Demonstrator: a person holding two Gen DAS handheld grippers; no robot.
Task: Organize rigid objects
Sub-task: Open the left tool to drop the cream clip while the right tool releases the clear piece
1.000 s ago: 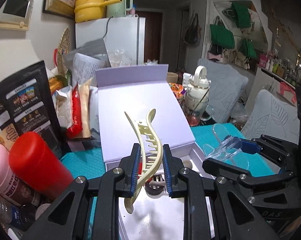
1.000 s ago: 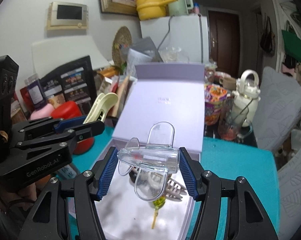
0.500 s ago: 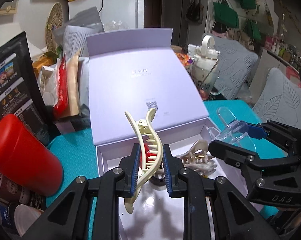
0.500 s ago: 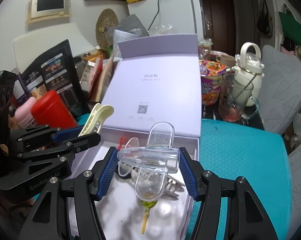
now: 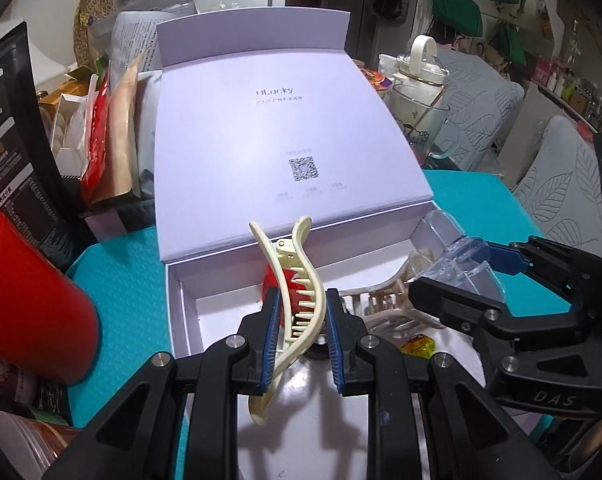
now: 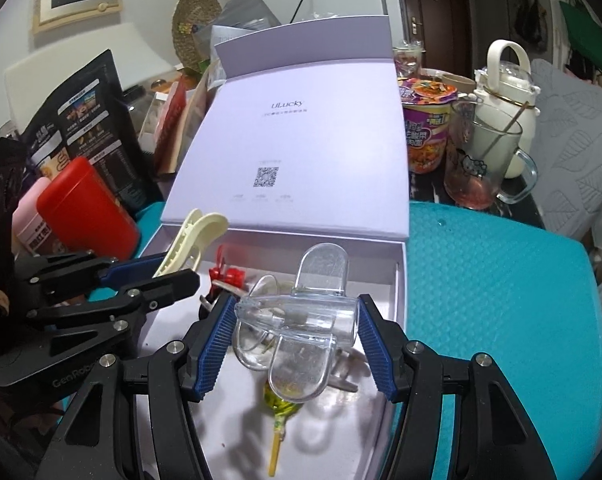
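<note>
An open lavender box [image 5: 183, 312] lies on the teal mat, its lid [image 5: 277, 136] flat behind it; it also shows in the right wrist view [image 6: 397, 280]. My left gripper [image 5: 299, 334] is shut on a cream hair clip [image 5: 297, 300], held over the box's left part. My right gripper [image 6: 297, 340] is shut on a clear plastic hair clip [image 6: 301, 320], held over the box's middle. In the box lie a red clip [image 6: 225, 276], a beige claw clip [image 5: 385, 304] and a yellow lollipop [image 6: 279, 428].
A red canister [image 5: 25, 304] and black snack bag [image 6: 85, 120] stand left of the box. An instant noodle cup [image 6: 427, 128], a glass mug [image 6: 485, 164] and a white kettle [image 6: 509, 80] stand at the back right. Teal mat [image 6: 493, 300] lies on the right.
Both grippers have moved down and forward over the open box, each keeping hold of its clip. The box interior and its contents have come into fuller view.
</note>
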